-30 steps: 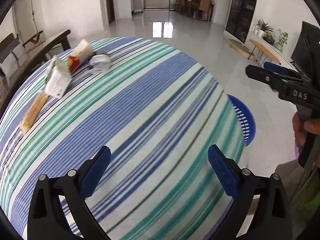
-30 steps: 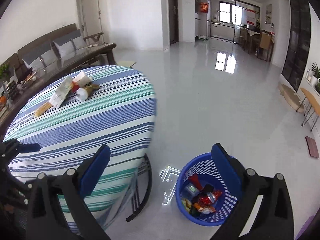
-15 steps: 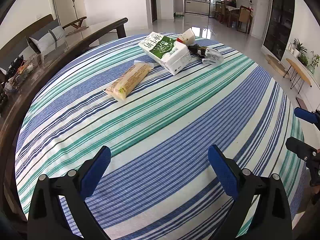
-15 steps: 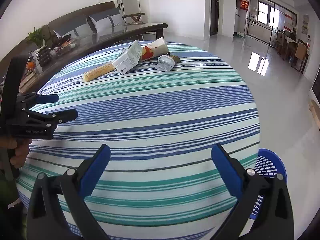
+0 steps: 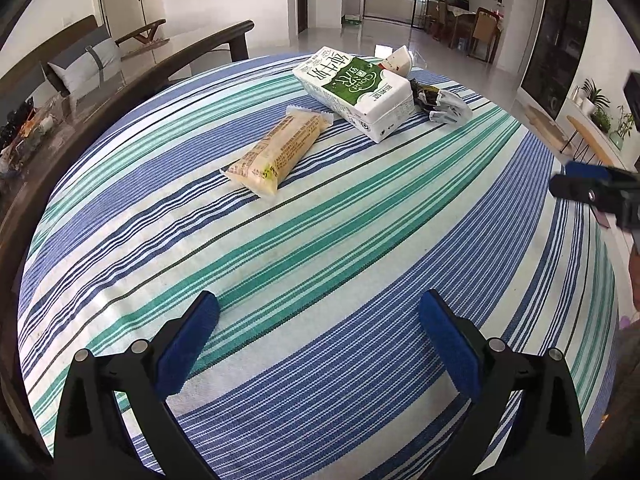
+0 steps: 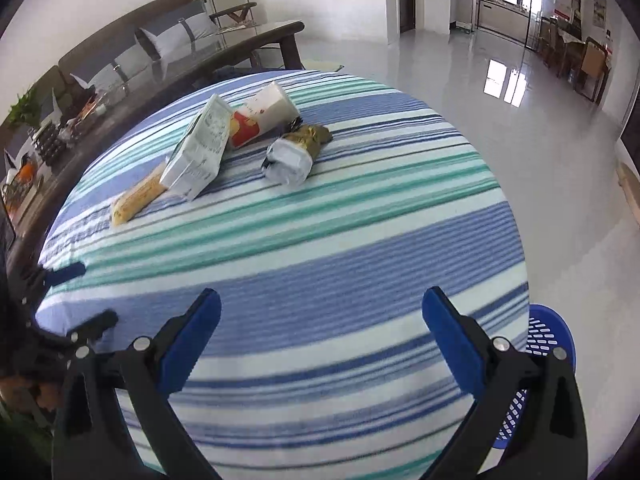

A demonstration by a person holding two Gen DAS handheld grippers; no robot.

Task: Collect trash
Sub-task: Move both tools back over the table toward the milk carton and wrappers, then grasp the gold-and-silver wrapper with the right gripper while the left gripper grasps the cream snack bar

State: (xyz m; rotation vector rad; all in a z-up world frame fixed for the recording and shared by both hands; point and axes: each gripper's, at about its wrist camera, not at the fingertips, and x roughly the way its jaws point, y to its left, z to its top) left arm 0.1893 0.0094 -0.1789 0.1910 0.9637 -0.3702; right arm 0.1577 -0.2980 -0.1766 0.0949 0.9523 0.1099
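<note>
Woven striped tablecloth [image 5: 360,240]: matt cloth. Milk carton [image 5: 356,88]: printed, slightly glossy paperboard. Snack wrapper [image 5: 276,152]: shiny plastic film. Basket [image 6: 548,336]: perforated plastic.

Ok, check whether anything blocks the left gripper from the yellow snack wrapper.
Nothing visible does. The left gripper is open over bare striped tablecloth, and the yellow snack wrapper lies ahead, nearer than the green-and-white milk carton.

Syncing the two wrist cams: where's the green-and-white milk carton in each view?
Left wrist: milk carton upper centre, lying flat, printed green face up, far side of the striped tablecloth.
Right wrist: milk carton upper left, pale side panel toward the camera.
Shared landmark: the yellow snack wrapper next to the carton in both views.
</note>
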